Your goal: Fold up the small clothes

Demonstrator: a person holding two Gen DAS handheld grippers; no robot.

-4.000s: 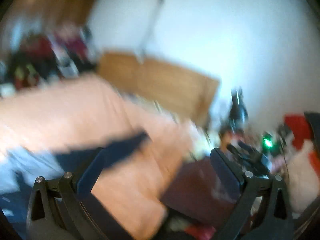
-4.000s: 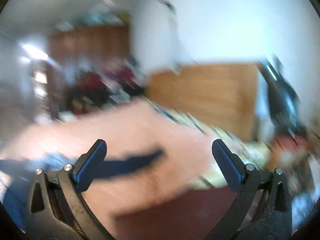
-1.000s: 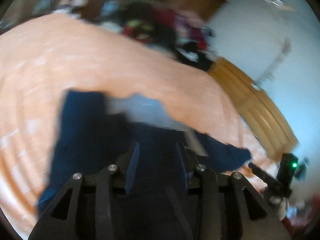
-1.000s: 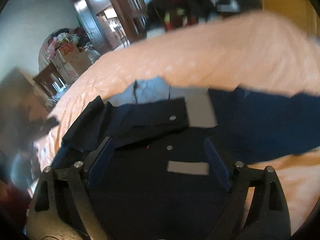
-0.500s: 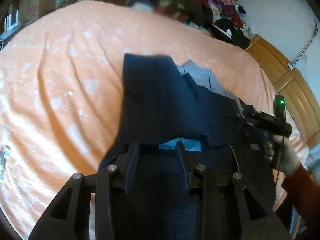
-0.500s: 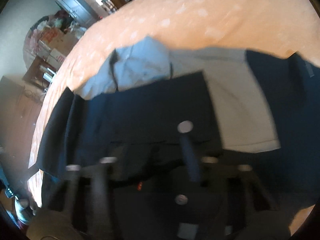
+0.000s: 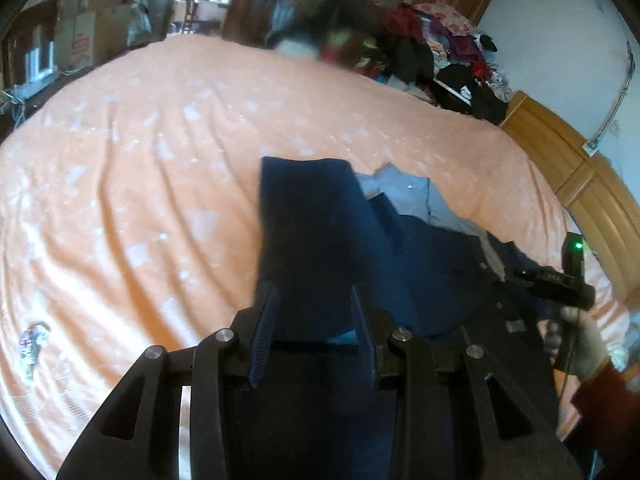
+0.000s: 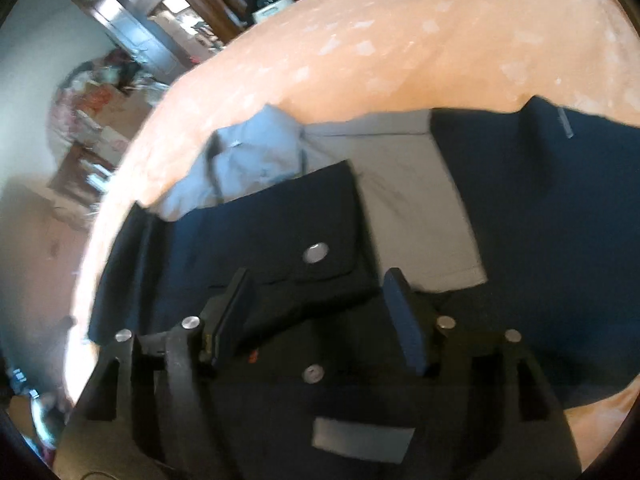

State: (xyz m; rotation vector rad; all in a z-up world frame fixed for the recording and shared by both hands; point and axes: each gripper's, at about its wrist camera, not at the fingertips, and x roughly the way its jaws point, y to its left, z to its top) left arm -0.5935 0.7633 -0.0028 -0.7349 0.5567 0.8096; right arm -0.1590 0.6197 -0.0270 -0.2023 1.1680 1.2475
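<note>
A navy jacket (image 7: 320,240) with a pale grey-blue lining (image 7: 408,196) lies spread on an orange bedcover (image 7: 140,160). My left gripper (image 7: 314,332) is shut on the jacket's near edge, and a navy sleeve panel runs from its fingers toward the bed's middle. In the right wrist view the jacket (image 8: 540,220) shows its grey lining (image 8: 408,200) and a dark flap with a metal snap (image 8: 316,254). My right gripper (image 8: 318,316) has its fingers drawn in around a raised fold of that flap.
A gloved hand (image 7: 580,340) with a red sleeve is at the jacket's right side. A clothes pile (image 7: 440,48) lies beyond the bed, a wooden headboard (image 7: 580,184) at right, boxes (image 7: 84,40) far left. A small scrap (image 7: 32,340) lies on the cover.
Both grippers came down from open in the air onto the jacket. The left stayed shut while the sleeve panel swung over the body. The right's fingers narrowed on the snap flap.
</note>
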